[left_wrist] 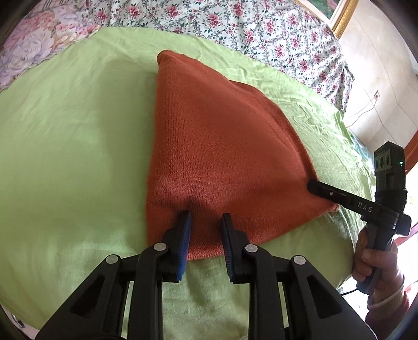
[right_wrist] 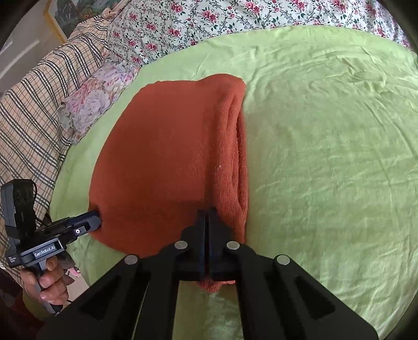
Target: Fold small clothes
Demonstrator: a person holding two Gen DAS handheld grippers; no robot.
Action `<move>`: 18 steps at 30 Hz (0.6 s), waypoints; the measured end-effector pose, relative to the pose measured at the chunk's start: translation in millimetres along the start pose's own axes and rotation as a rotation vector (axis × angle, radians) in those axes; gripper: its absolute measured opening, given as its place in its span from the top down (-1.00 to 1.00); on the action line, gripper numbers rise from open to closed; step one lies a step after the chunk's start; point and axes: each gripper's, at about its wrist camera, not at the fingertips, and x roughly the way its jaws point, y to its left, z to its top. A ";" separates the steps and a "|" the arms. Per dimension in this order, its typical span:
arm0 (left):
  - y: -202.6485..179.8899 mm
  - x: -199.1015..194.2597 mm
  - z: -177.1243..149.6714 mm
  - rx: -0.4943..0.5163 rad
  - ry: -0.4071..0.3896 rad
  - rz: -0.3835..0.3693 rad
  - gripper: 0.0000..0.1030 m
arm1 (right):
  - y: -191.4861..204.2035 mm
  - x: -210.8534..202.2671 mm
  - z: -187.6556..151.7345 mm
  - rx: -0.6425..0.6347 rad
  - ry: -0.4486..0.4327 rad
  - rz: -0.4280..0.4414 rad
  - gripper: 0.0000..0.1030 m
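A rust-orange knit garment lies folded on a light green sheet. My left gripper sits at its near edge, blue pads a little apart with fabric bunched between them. Seen from the right wrist, that left gripper bites the garment's near left corner. My right gripper is shut on the near right corner, where stacked layers show along the right edge. A bit of knit pokes out under its fingers. From the left wrist, the right gripper touches the right corner.
Floral bedding lies behind the green sheet, with a plaid cloth and a floral pillow at the left. A person's hand holds each gripper handle. A gilt picture frame hangs on the wall.
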 end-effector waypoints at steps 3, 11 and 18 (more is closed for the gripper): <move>-2.0 -4.3 -2.8 0.003 -0.002 0.010 0.54 | -0.1 -0.3 0.6 0.002 -0.002 -0.005 1.00; -2.5 -28.3 -8.6 0.022 -0.007 0.013 0.35 | -0.5 -18.4 -11.5 -0.001 0.004 -0.020 0.93; 15.0 -36.9 16.9 -0.041 -0.039 0.033 0.02 | 8.3 -44.0 -15.2 0.010 -0.030 -0.017 0.88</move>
